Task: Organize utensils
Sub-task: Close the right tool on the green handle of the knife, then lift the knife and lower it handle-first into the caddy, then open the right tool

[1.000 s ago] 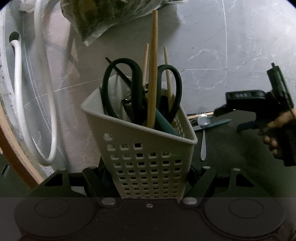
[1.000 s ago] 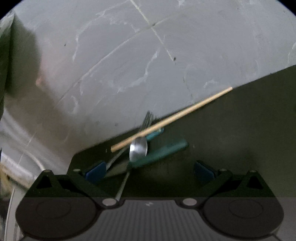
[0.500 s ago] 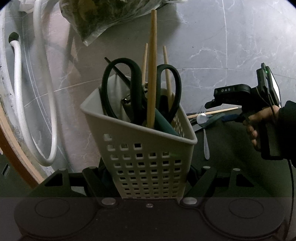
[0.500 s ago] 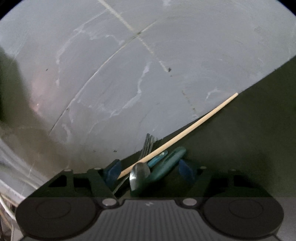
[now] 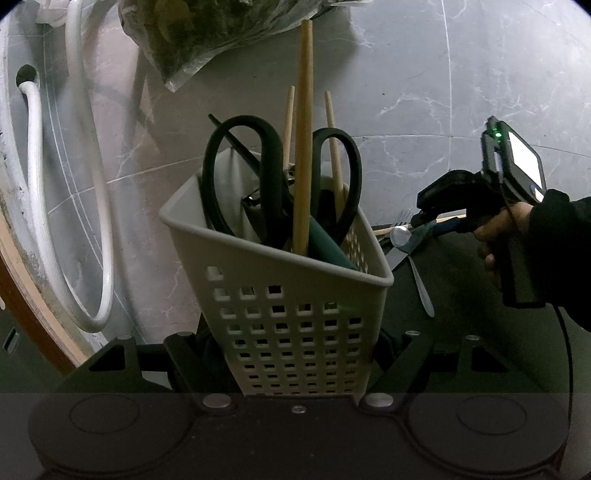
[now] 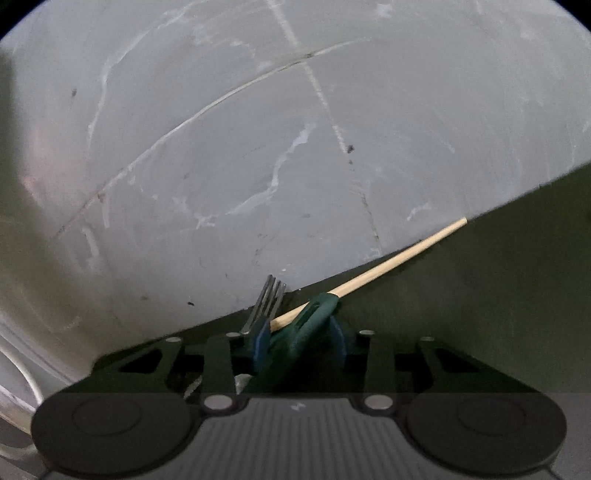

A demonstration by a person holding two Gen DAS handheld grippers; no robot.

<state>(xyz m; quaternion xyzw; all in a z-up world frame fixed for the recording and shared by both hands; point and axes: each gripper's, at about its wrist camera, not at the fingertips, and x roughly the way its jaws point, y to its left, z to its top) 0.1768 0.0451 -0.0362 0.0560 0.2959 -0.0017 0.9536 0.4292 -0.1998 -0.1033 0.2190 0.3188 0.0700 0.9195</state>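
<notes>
My left gripper [image 5: 291, 354] is shut on a white perforated utensil basket [image 5: 288, 295] and holds it tilted. The basket holds black-handled scissors [image 5: 273, 184], wooden chopsticks [image 5: 303, 140] and a dark green handle. My right gripper [image 6: 299, 339] has closed its blue pads [image 6: 260, 341] around the green handle [image 6: 314, 317] of a utensil on the dark mat [image 6: 480, 295]. A wooden chopstick [image 6: 399, 258] lies across that handle and a fork [image 6: 267, 299] lies just left of it. In the left wrist view the right gripper [image 5: 424, 218] sits over a spoon [image 5: 410, 254].
A white hose [image 5: 74, 221] loops at the left on the grey marble floor [image 6: 258, 147]. A clear bag of dark greens [image 5: 207, 33] lies behind the basket. A wooden edge [image 5: 22, 295] runs along the far left.
My right gripper has moved down to the pile of utensils and its pads have closed in around the green handle. The left gripper and basket have stayed still.
</notes>
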